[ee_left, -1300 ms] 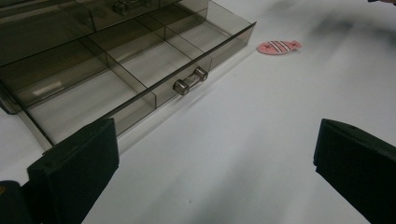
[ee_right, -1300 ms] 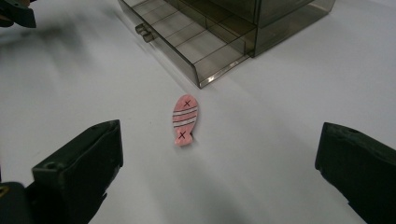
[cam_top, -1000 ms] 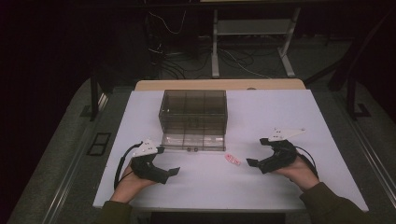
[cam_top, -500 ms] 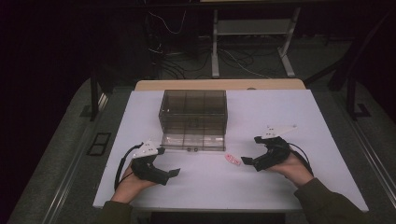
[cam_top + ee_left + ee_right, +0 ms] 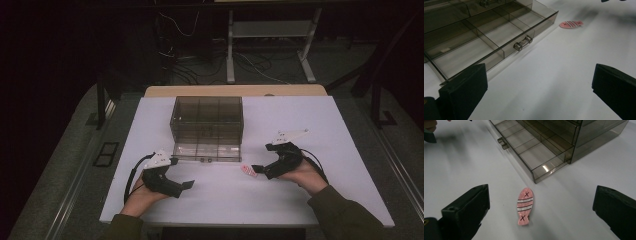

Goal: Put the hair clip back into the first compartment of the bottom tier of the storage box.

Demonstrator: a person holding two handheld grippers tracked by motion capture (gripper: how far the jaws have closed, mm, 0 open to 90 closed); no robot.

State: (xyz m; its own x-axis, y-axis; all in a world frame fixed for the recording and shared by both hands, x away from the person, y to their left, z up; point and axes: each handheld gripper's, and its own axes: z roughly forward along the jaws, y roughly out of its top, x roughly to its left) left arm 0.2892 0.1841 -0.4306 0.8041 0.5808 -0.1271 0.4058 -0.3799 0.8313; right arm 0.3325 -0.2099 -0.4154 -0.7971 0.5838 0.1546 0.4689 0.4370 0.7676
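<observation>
Since a moment before, the right tool [image 5: 256, 169] had moved left toward the pink fish [image 5: 247, 171] and now stood just beside it, jaws spread wide, nothing between them. The fish lay flat on the white bench [image 5: 320, 125], near the corner of the open drawer [image 5: 206, 152] of the clear box [image 5: 207, 117]. The left tool [image 5: 186, 186] rested on the bench, also spread and empty.

A dim lab or workshop: a white tabletop [image 5: 350, 150] on grey floor, loose cables [image 5: 260, 67] and metal stand legs [image 5: 230, 55] behind
</observation>
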